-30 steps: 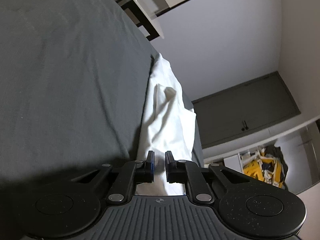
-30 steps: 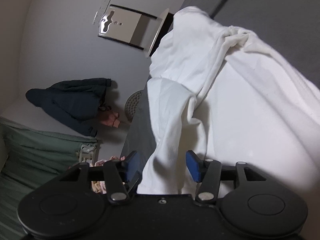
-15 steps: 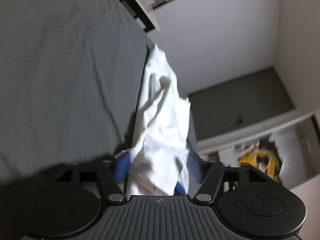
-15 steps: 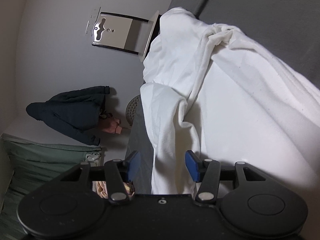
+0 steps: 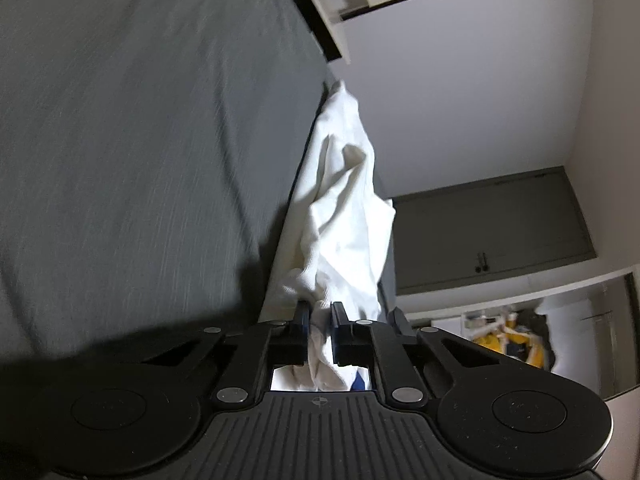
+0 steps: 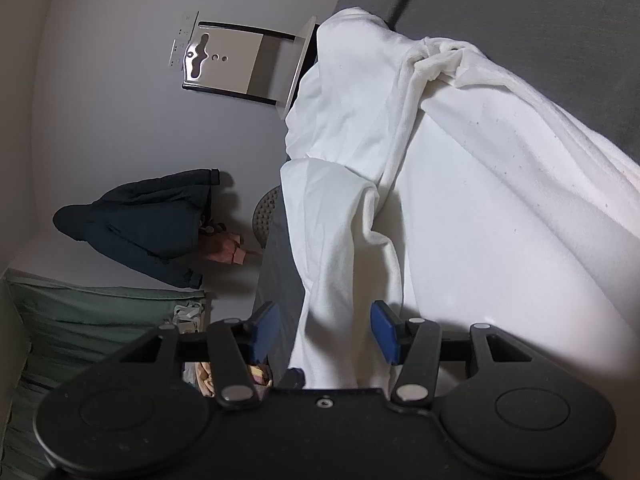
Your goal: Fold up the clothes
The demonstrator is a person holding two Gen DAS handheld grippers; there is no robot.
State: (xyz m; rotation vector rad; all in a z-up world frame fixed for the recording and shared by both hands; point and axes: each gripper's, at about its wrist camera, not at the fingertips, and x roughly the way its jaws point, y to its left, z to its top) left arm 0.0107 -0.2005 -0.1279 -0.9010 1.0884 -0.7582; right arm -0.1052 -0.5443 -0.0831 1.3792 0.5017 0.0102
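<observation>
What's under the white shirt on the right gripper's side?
The white shirt lies on the grey bed cover, which shows beside it. A fold hangs between the open right gripper fingers. Anything beneath the cloth itself is covered.

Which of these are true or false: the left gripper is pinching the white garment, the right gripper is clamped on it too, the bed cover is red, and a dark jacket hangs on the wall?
1. The left gripper is shut on the white garment. True: cloth is bunched between its closed fingers.
2. The right gripper is clamped on the garment. False: its jaws stand wide open, with a fold of the cloth lying between them.
3. The bed cover is red. False: it is grey.
4. A dark jacket hangs against the wall. True: the right wrist view shows it to the left of the garment.
</observation>
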